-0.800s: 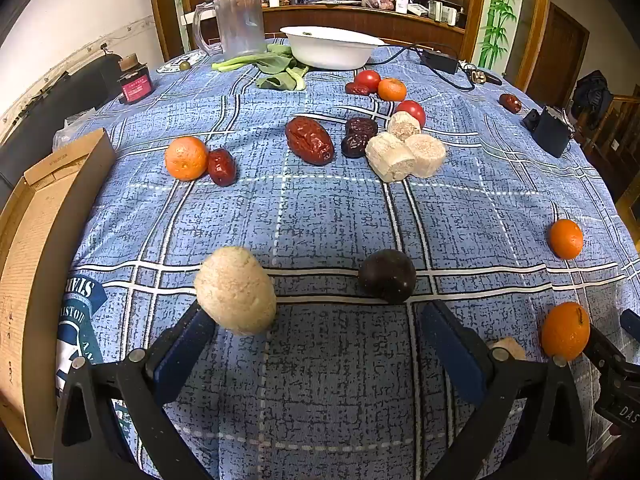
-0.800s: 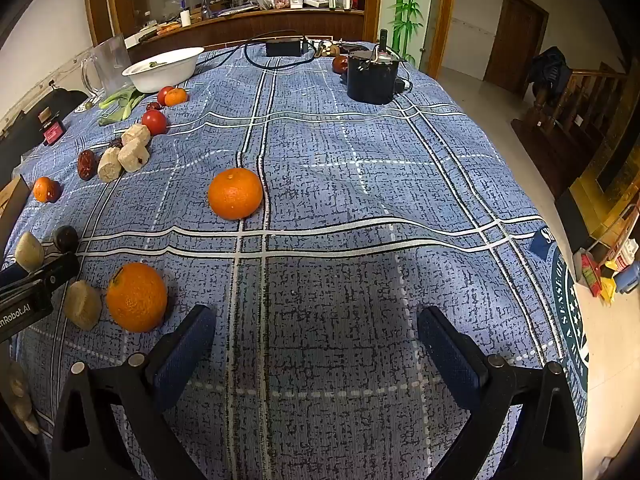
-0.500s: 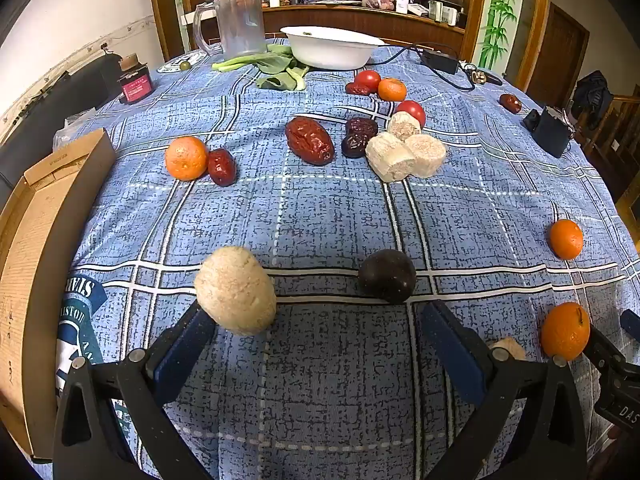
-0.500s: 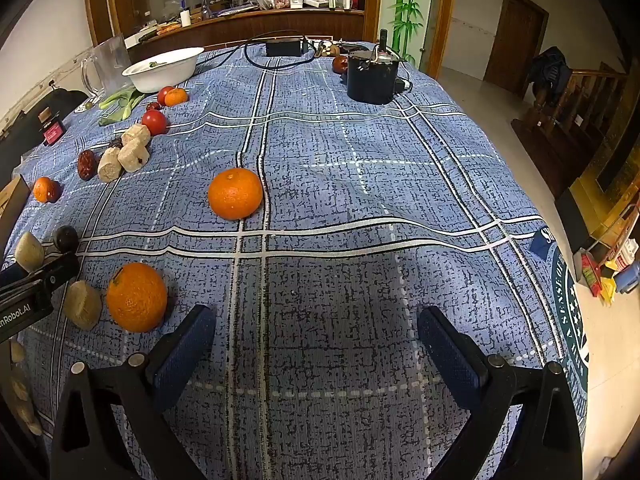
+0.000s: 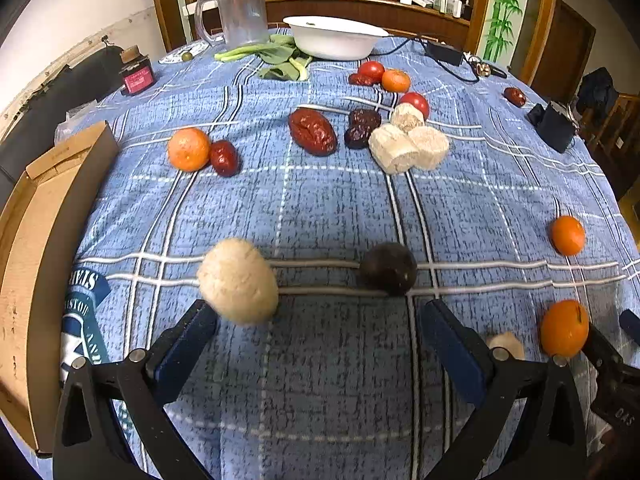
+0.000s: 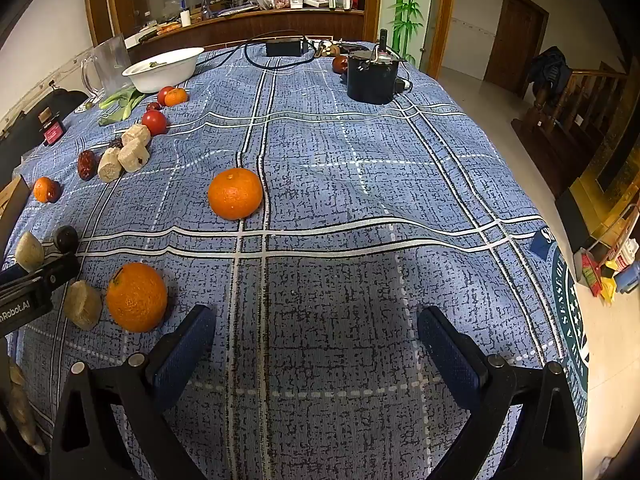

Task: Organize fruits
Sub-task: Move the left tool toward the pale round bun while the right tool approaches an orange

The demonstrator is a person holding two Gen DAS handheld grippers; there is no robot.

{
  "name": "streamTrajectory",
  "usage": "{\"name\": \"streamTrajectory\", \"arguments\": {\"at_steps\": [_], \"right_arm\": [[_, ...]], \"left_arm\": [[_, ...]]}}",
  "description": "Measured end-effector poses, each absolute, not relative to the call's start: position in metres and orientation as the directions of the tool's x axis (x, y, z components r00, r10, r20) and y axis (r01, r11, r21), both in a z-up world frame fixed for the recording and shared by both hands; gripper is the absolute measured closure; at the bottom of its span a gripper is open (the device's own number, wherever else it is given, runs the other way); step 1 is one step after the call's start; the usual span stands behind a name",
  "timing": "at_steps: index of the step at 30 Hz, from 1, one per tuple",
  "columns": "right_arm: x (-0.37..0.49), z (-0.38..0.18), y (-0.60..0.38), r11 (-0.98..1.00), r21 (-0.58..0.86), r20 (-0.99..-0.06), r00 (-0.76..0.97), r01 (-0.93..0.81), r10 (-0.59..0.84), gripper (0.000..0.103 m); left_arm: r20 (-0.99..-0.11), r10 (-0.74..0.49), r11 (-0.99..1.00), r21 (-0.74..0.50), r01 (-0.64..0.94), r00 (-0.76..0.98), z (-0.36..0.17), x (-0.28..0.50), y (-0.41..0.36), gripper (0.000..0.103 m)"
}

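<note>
From the left wrist view, the left hand-held gripper (image 5: 318, 338) stands wide over the blue checked cloth (image 5: 328, 208) on the desk, nothing between its blue pads. A pale lump (image 5: 238, 281) lies just ahead of the left pad, a dark round fruit (image 5: 388, 268) ahead of the right pad. Farther back lie an orange (image 5: 188, 149) touching a red date (image 5: 224, 158), a big date (image 5: 313, 131), pale chunks (image 5: 408, 146), tomatoes (image 5: 415, 102) and a white bowl (image 5: 335, 37). Printed letters on the cloth beside the cardboard box (image 5: 44, 216) are only partly legible. The black body at the right edge bears "DAS".

From the right wrist view, the right hand-held gripper (image 6: 316, 338) is also wide and empty. One orange (image 6: 137, 297) lies just left of its left pad, another (image 6: 235, 193) farther ahead. The black bar at the left edge reads "nRobot.AI". A black pot (image 6: 372, 78) stands at the far end.
</note>
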State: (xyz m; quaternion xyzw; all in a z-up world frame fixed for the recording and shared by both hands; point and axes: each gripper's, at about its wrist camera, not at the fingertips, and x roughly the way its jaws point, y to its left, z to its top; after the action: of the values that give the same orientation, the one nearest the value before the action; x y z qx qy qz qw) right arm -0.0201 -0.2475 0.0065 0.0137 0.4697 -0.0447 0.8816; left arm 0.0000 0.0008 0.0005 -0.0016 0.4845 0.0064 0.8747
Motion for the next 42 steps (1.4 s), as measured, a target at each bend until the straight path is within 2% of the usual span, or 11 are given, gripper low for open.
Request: {"name": "streamTrajectory", "arguments": {"at_steps": [2,6,12,13,15,19,31,34,38,42], "right_arm": [[-0.02,0.007,-0.247,0.996,-0.018,-0.829,0.555,0.092,-0.066,0.001],[-0.02,0.007,-0.247,0.996,-0.018,-0.829,0.555,0.092,-0.066,0.001],[-0.02,0.007,-0.247,0.996,-0.018,-0.83,0.554,0.084,-0.062,0.001],[-0.019,0.006,-0.247,0.997,-0.018,-0.832,0.552,0.08,-0.059,0.001],[-0.017,0.006,-0.247,0.997,-0.016,-0.835,0.548,0.073,-0.054,0.001],[-0.008,0.005,-0.246,0.997,-0.016,-0.838,0.544,0.075,-0.054,0.0],[-0.01,0.005,-0.248,0.997,-0.02,-0.843,0.534,0.081,-0.06,0.001],[-0.012,0.012,-0.251,0.99,-0.012,-0.868,0.49,0.14,-0.08,0.003],[-0.025,0.037,-0.243,0.993,0.016,-0.834,0.549,0.119,-0.052,0.005],[-0.024,0.052,-0.223,0.997,0.076,-0.826,0.562,0.028,0.048,0.006]], "left_arm": [[-0.861,0.014,1.0,-0.002,-0.031,0.508,0.002,-0.006,0.006,0.001],[-0.865,-0.028,0.995,-0.07,-0.066,0.501,0.017,-0.024,0.028,0.014],[-0.858,-0.031,0.988,-0.104,-0.116,0.513,0.046,-0.046,0.065,0.015],[-0.861,-0.043,0.985,-0.122,-0.125,0.506,0.048,-0.049,0.071,0.017],[-0.867,-0.056,0.981,-0.14,-0.133,0.496,0.052,-0.053,0.082,0.027],[-0.866,-0.04,0.981,-0.128,-0.144,0.499,0.059,-0.062,0.093,0.032],[-0.866,-0.047,0.991,-0.101,-0.082,0.497,0.066,-0.065,0.089,0.033],[-0.869,-0.06,0.992,-0.106,-0.066,0.492,0.067,-0.064,0.092,0.032],[-0.872,-0.08,0.991,-0.121,-0.055,0.483,0.065,-0.058,0.099,0.032],[-0.874,-0.109,0.989,-0.142,-0.034,0.473,0.062,-0.046,0.102,0.032]]}}
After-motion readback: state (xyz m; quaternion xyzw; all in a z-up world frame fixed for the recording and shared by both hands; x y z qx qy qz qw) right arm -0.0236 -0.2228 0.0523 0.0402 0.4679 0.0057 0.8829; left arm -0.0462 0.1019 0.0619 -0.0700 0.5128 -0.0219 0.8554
